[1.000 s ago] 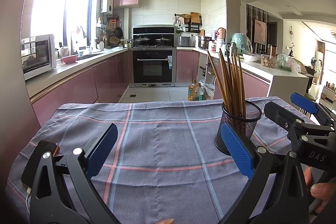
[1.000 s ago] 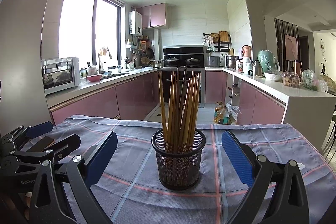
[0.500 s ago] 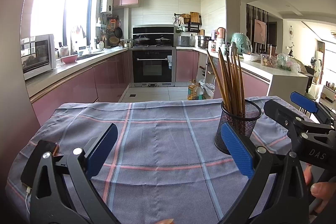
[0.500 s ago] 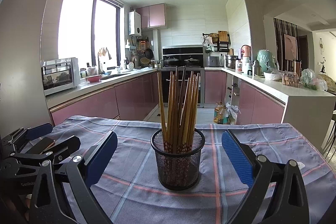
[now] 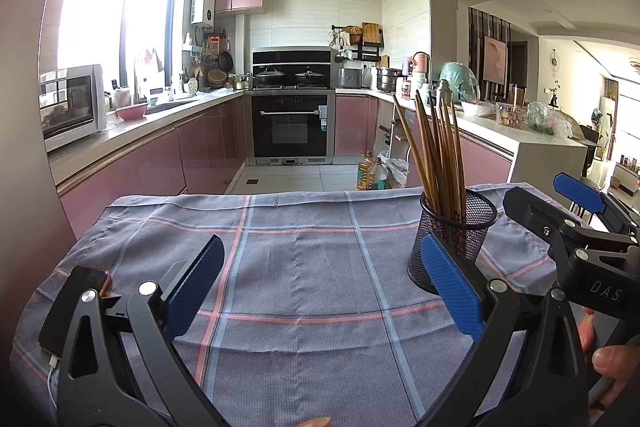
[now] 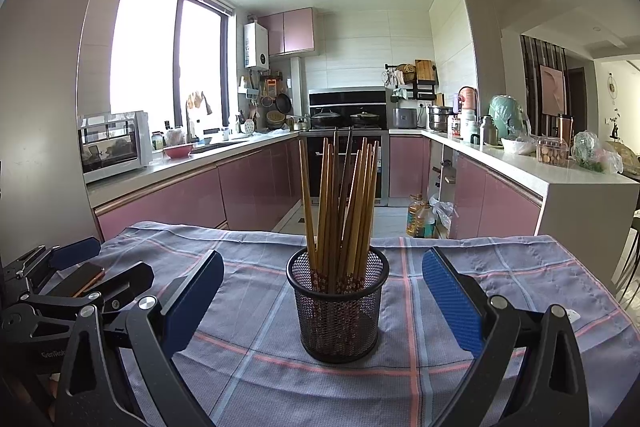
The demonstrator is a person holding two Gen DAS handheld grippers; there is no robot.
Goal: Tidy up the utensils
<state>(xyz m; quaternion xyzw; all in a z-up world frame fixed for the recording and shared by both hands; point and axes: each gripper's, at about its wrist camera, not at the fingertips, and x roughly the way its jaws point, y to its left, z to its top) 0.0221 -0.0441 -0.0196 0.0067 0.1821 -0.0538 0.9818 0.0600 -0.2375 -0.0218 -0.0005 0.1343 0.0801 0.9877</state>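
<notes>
**Facing the holder, both grippers empty**

Standing wide apart, the blue fingers of the right gripper (image 6: 322,297) held nothing and were aimed at the mesh holder (image 6: 338,311). The left gripper (image 5: 320,285) was equally spread and empty over bare tablecloth (image 5: 300,259). The holder stood upright on the cloth, chopsticks (image 6: 340,203) bunched inside. No loose utensil was visible; judged near complete or awaiting withdrawal. Any next grasp would need one stick singled out.
</notes>
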